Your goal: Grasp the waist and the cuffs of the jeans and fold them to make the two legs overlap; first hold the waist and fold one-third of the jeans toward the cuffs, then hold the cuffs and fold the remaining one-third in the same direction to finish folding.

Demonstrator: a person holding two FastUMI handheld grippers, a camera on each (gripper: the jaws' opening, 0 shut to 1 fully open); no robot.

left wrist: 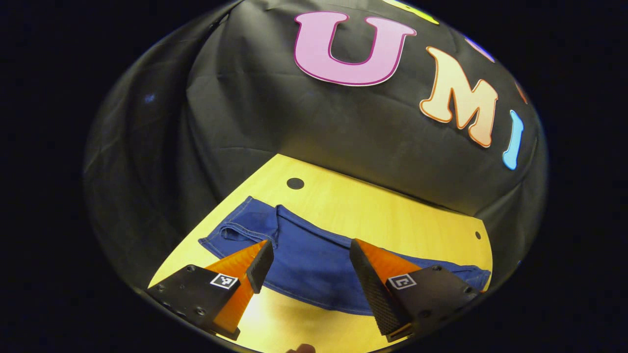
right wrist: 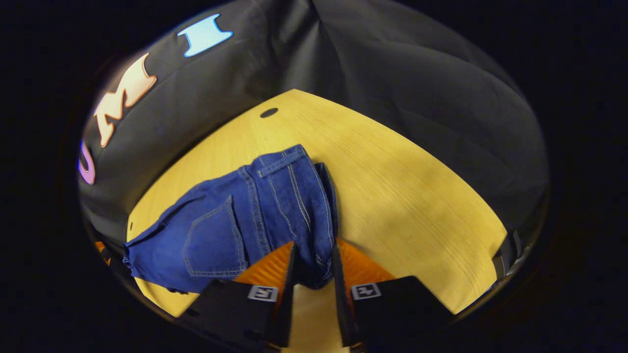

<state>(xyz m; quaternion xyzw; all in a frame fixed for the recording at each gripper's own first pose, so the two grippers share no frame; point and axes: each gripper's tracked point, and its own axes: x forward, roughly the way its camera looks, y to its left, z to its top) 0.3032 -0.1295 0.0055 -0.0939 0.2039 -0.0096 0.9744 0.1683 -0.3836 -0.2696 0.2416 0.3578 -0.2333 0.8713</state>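
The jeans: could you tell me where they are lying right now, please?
The jeans lie on the wooden table, left of centre in the right gripper view, their near edge between the right gripper fingers.

Denim jeans [right wrist: 274,206], glossy wood table [right wrist: 392,186]

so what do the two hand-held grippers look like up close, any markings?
Both match. The left hand-held gripper has two wedge-shaped fingers with ribbed outer faces and finely textured pads, on flat dark mounting plates with screws. Each plate carries a small square black-and-white tag. The right hand-held gripper has the same build and tags.
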